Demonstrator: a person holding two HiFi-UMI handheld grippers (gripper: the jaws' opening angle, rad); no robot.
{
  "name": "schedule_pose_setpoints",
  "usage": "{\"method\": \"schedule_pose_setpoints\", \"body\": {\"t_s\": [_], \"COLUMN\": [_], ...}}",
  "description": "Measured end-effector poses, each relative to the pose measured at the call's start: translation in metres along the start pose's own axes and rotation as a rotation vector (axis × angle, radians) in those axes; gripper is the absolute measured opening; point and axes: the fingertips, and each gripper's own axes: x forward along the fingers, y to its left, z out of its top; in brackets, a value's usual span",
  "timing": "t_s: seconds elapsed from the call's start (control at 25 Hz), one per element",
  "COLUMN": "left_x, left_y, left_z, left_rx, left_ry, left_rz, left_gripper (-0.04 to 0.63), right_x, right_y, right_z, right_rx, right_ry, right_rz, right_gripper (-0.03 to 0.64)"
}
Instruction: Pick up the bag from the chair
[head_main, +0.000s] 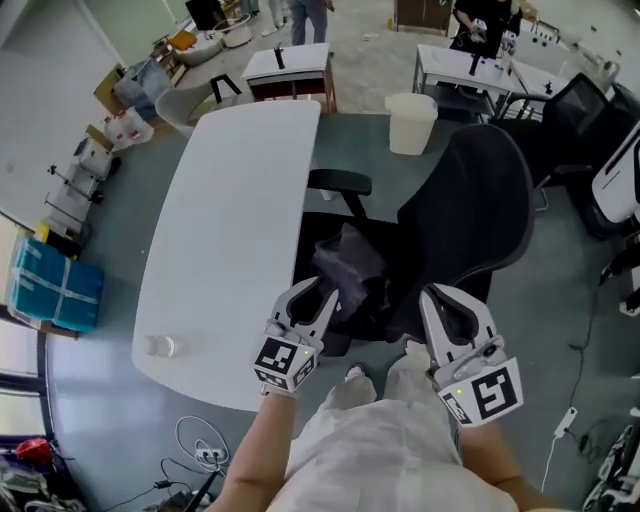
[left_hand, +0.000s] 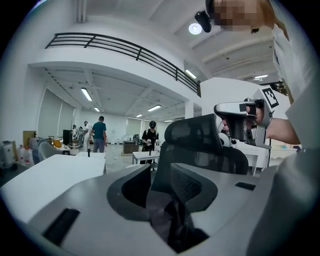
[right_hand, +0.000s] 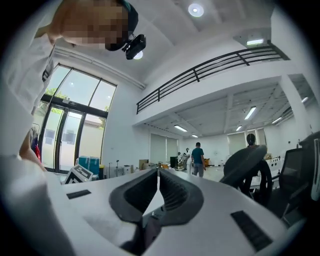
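Bag (head_main: 350, 265) lying ungripped on the chair (head_main: 470, 215) seat.
Only in their own views are the jaws read: left gripper (left_hand: 161, 168) narrowly parted and empty; right gripper (right_hand: 158, 172) closed on nothing.

Black mesh office chair (head_main: 480, 210) and the long white table (head_main: 230, 220) just left of it
A crumpled dark grey fabric bag (head_main: 350, 262) lay on the chair's seat. A small pale object (head_main: 160, 346) sat on the table, well left of the chair.
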Motion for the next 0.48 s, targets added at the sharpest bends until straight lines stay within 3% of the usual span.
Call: {"method": "schedule_pose_setpoints", "body": {"t_s": [0.28, 0.48], "left_x": [0.032, 0.067], "left_y": [-0.014, -0.023], "left_z": [-0.037, -0.070], "left_rx": [0.095, 0.166], "left_ry": [0.086, 0.172], "left_rz": [-0.099, -0.148], "left_gripper": [0.179, 0.290], "right_x": [-0.004, -0.007], "right_y": [0.007, 0.003], "right_z": [-0.038, -0.041], "right_rx": [0.040, 0.077], "right_ry": [0.064, 0.065], "right_rz": [-0.034, -0.039], "right_gripper": [0.021, 0.021]}}
